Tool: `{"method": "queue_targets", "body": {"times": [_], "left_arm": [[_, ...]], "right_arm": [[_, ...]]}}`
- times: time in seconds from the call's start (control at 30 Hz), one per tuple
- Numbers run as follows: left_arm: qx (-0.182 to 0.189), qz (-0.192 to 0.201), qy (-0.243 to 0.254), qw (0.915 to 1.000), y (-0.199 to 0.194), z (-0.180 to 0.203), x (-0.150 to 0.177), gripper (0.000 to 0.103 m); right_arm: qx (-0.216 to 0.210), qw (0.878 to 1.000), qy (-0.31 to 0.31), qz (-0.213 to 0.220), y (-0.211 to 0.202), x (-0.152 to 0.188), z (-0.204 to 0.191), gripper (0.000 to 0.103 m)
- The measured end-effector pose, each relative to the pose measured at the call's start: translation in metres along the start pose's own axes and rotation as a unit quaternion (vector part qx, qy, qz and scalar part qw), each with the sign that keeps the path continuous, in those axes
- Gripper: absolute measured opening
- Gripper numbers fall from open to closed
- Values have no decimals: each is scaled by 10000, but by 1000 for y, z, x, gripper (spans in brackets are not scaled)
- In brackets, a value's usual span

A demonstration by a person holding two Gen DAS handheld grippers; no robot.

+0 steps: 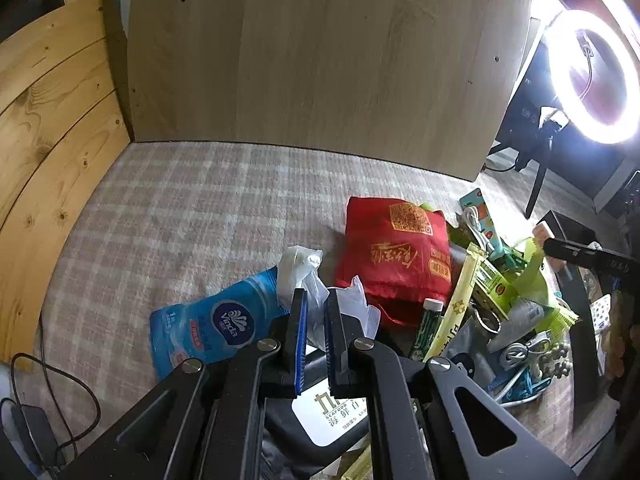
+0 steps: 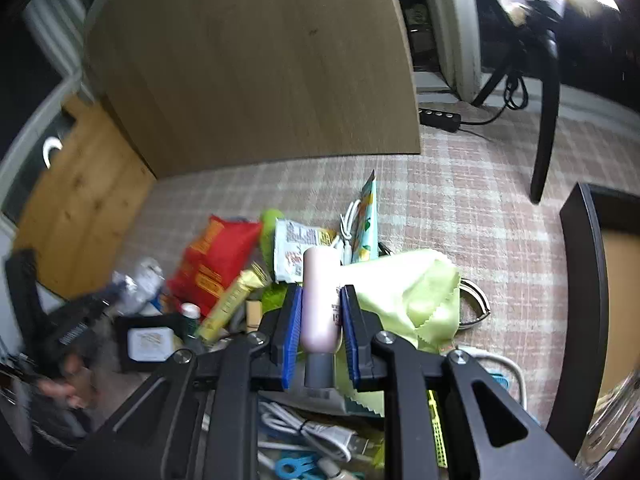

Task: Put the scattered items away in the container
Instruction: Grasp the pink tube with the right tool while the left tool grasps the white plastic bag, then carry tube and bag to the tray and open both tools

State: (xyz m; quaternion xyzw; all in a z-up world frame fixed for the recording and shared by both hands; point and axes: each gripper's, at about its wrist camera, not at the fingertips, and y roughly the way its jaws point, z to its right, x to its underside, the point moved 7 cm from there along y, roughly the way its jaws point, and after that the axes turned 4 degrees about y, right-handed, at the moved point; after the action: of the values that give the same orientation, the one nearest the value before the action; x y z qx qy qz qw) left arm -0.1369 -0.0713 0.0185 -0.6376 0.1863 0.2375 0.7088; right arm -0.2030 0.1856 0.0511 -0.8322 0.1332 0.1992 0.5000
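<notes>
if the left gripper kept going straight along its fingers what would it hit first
Probably the white crumpled plastic bag itself, already pinched in the left gripper. Past it, the line seems to meet the bare checked cloth between the blue Vinda tissue pack and the red pouch, though depth is unclear.

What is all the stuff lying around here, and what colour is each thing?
Tissue pack: one, blue, on the checked cloth, left of the pile.
Pouch: one, red with gold print, middle of the pile.
Plastic bag: one, whitish, crumpled, between the left pads.
Bottle: one, pale pink with grey cap, between the right pads.
Cleaning cloth: one, light green, right of the bottle.
Cable: one, white, coiled, near the bottom edge.
Ring light: one, glowing white, right background.
Left gripper: black, blue pads.
Right gripper: black, blue pads.
</notes>
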Motion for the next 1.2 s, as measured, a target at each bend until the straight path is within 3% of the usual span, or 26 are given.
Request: {"method": "queue_targets", "body": {"times": [0.47,0.53,0.73,0.83,0.93,1.2], "left_arm": [[-28,85,34,10000,-9,5,-2,7],[7,134,25,9999,-13,7,-4,7],[153,361,166,9991,-36,24,-16,7],[231,462,211,9984,-46,33,-23,7],[343,535,287,9976,-55,45,-29,7],[863,803,727,9904,-86,111,-51,7]], "right_arm": [[-165,9992,305,-200,-15,1,25,19],[-78,9993,359,-87,-23,1,32,19],[-379,9970,621,274,-61,-10,40,19],[-256,9975,517,410,-76,-16,40,19],[-574,9930,889,521,-92,-19,46,19],[-189,9938,532,955,-149,-16,50,19]]}}
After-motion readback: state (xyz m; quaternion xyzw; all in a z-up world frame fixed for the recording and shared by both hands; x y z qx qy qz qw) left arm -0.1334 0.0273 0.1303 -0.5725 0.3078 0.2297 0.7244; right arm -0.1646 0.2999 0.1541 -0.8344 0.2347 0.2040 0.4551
